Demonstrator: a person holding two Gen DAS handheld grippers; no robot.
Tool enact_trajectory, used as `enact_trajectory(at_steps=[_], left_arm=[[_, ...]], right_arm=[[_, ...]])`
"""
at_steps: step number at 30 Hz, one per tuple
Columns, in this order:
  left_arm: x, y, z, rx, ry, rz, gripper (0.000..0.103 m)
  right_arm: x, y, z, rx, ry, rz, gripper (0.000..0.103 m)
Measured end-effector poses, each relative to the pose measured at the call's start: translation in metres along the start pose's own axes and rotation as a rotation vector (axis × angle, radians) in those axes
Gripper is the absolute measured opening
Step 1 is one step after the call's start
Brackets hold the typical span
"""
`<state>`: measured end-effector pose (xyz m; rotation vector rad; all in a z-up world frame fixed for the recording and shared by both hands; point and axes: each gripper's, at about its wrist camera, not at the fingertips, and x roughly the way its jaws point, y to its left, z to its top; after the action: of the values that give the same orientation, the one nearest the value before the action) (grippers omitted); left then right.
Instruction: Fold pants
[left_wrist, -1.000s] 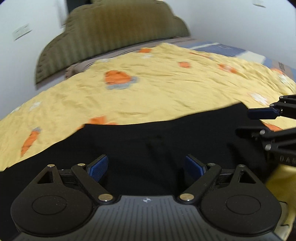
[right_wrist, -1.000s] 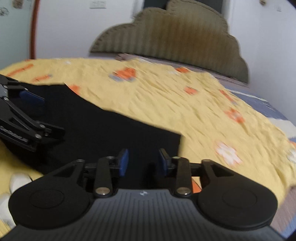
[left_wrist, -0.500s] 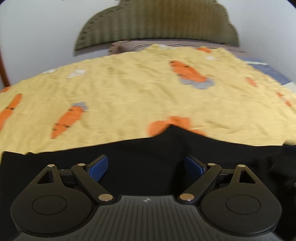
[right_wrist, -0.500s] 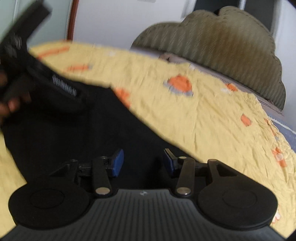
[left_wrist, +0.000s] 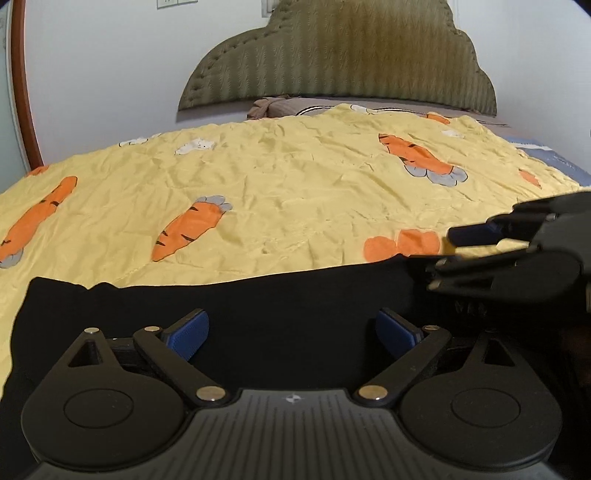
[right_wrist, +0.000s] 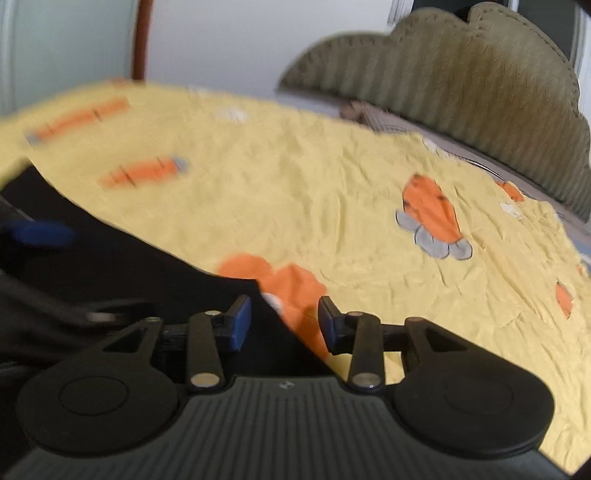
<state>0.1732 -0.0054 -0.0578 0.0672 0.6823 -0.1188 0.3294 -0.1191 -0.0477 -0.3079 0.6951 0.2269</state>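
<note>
The black pants (left_wrist: 258, 306) lie flat on the yellow carrot-print bedspread (left_wrist: 280, 199). My left gripper (left_wrist: 291, 330) is open and empty, low over the middle of the pants. My right gripper (right_wrist: 284, 321) is open and empty over the pants' far right corner (right_wrist: 243, 291); it also shows at the right of the left wrist view (left_wrist: 461, 251), its fingers apart. The pants fill the lower left of the right wrist view (right_wrist: 110, 273), where the left gripper's blue pad (right_wrist: 40, 234) shows blurred.
A padded olive headboard (left_wrist: 340, 59) stands against the white wall at the far end of the bed. A grey pillow (left_wrist: 273, 107) lies below it. A wooden frame edge (left_wrist: 22, 85) runs up the left.
My left gripper has swung left along the pants' edge. My right gripper has moved to the pants' right corner and opened a little wider, coming back into the left wrist view.
</note>
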Motion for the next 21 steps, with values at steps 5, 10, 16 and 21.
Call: enact_trajectory(at_steps=[5,10,16,21], left_arm=[[-0.002,0.012,0.002,-0.017,-0.022,0.069,0.098],[0.0,0.025,0.004,0.02,-0.036,0.243,0.098],[0.008,0.054,0.005,-0.085,0.003,0.133,0.098],[0.007,0.06,0.004,-0.083,0.016,0.084,0.098]], right_arm=[[-0.021,-0.007,0.001,0.062,-0.064,-0.049,0.04],[-0.034,0.007,-0.004,0.061,-0.048,0.14,0.025],[-0.011,0.009,-0.01,0.132,-0.008,0.14,0.018],[-0.054,0.021,-0.016,0.092,-0.049,0.079,0.024]])
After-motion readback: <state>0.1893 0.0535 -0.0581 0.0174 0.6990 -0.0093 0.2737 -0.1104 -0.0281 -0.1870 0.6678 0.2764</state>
